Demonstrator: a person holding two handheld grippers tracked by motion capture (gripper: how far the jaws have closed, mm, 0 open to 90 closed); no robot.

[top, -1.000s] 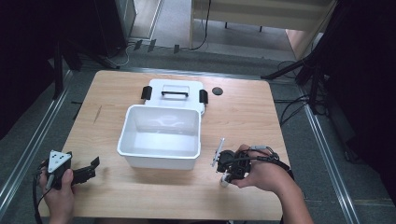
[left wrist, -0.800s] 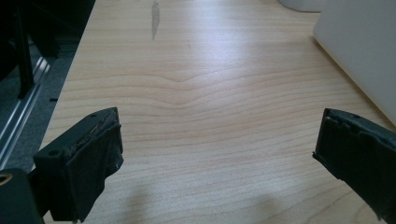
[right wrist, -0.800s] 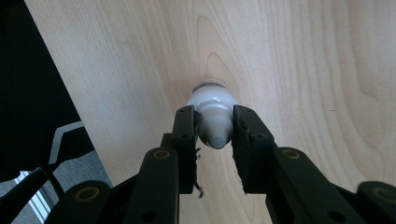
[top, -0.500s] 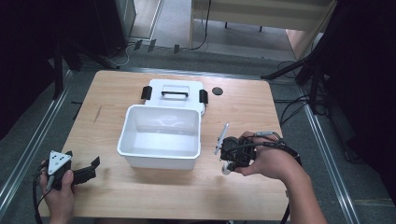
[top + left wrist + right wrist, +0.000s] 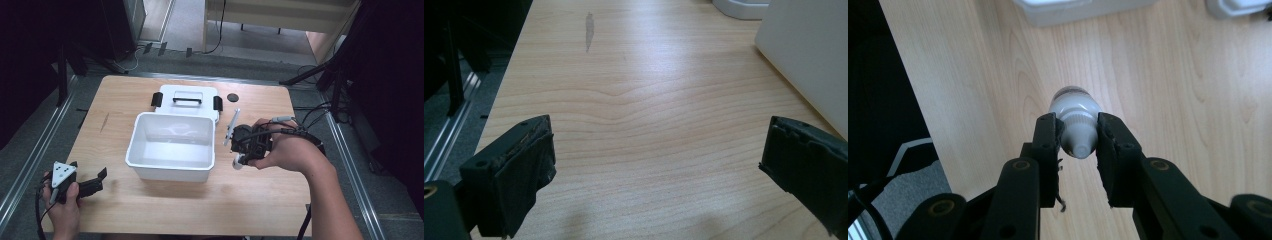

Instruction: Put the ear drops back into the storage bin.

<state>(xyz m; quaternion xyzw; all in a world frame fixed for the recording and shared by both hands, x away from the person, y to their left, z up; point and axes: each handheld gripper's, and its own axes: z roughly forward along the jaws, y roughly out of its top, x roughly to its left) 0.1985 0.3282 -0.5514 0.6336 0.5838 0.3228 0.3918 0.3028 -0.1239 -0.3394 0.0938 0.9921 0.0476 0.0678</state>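
Pinching a small white bottle [image 5: 1075, 125], the right gripper [image 5: 1077, 132] hangs above the surface [image 5: 260, 200] beside the white box [image 5: 172, 165]. Left gripper [image 5: 659, 155] fingers are spread near the front left corner.

A white bottle [image 5: 1075, 120] sits in black tongs [image 5: 1077, 137] over pale wood-grain table [image 5: 250, 200]; the bin [image 5: 172, 162] is white.

No text, label, brand, number or sign can be read anywhere: the small white bottle [image 5: 1075, 120] carries no legible print, the white box [image 5: 172, 145] and its lid [image 5: 187, 100] are plain, and the wooden bench [image 5: 260, 200] bears only its grain and a dark smudge near its left edge.
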